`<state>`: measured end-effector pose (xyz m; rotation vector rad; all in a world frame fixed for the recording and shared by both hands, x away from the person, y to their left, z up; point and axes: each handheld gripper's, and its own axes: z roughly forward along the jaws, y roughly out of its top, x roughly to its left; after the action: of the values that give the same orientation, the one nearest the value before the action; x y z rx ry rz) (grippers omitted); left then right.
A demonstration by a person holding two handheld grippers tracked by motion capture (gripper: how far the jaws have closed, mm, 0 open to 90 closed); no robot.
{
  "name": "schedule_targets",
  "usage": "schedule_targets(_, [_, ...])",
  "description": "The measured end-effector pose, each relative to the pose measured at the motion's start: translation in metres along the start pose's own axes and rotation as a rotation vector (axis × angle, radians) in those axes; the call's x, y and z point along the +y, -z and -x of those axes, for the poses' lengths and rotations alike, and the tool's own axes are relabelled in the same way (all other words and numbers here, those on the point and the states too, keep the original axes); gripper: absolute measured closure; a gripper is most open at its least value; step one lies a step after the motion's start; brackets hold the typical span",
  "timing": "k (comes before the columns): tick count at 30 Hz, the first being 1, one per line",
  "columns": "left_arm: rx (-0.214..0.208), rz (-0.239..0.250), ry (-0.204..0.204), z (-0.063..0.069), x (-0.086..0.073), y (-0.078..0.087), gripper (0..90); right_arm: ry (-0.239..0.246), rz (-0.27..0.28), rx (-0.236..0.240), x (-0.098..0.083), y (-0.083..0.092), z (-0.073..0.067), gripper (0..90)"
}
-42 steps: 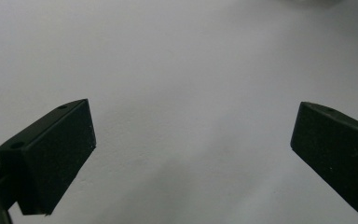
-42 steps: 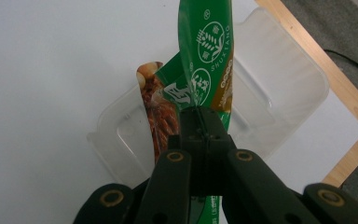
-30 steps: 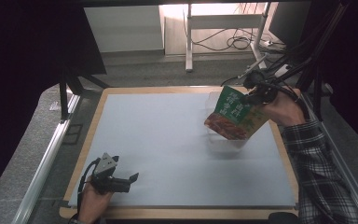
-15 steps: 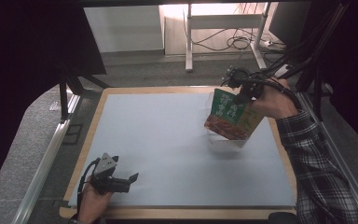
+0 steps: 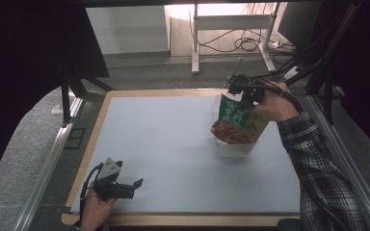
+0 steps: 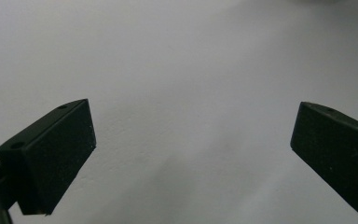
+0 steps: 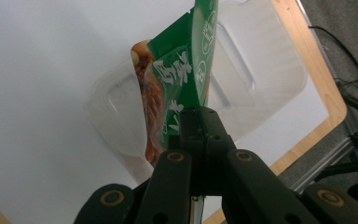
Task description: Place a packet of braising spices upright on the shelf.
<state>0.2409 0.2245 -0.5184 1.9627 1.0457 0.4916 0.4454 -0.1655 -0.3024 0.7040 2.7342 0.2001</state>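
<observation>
Right hand-held gripper (image 5: 241, 94) has its jaws clamped on the top edge of a green food pouch (image 5: 235, 120), which hangs from it over a clear plastic tray (image 5: 231, 147) at the far right of the worktop (image 5: 164, 144). From the right gripper view the pouch (image 7: 179, 93) points down into the tray (image 7: 261, 70), its lower end low inside the tray; whether it touches the floor I cannot tell.

Left hand-held gripper (image 5: 125, 187) rests in the person's hand at the near left corner, well apart from the pouch. Its jaws stand wide apart with nothing between them, just bare worktop (image 6: 191, 70) beyond.

I'd judge the pouch light and floppy: it sags and bows under its own weight, so its contents likely shift. Glossy film like that looks slippery, and the flat sealed top edge seems the sensible place to pinch it, as is done here. The tray looks thin and light too, likely to slide if nudged.

White characters, seemingly East Asian script, run across the green panel above a picture of reddish food, and a round white badge sits near the top. None of it is sharp enough for me to read.
</observation>
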Motion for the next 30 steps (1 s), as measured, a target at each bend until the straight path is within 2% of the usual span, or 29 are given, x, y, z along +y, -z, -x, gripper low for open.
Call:
schedule_targets(12, [0.003,0.001,0.0,0.0,0.0,0.0,0.0,-0.01,-0.012,0.005,-0.004,-0.011,0.0,89.8])
schedule_targets(18, [0.002,0.0,-0.001,0.001,0.0,0.0,0.0,0.007,0.009,0.064,0.0,-0.014,-0.005,89.8])
schedule_targets(22, [0.003,0.002,-0.002,0.001,0.0,0.0,0.0,0.021,0.007,0.042,0.008,-0.025,-0.011,89.7])
schedule_targets(25, [0.002,0.002,-0.001,0.0,0.0,0.0,0.0,0.016,0.016,0.049,0.009,-0.028,-0.01,89.7])
schedule_targets(28, [0.002,0.002,-0.002,0.001,0.0,0.0,0.0,0.0,0.042,0.051,0.005,-0.029,-0.006,89.5])
schedule_targets(29, [0.002,0.003,-0.002,0.001,0.0,0.0,0.0,-0.01,0.097,0.004,-0.002,-0.025,-0.003,88.6])
schedule_targets(30, [0.003,0.002,-0.002,0.001,0.0,0.0,0.0,-0.015,0.131,0.006,-0.005,-0.023,-0.001,87.3])
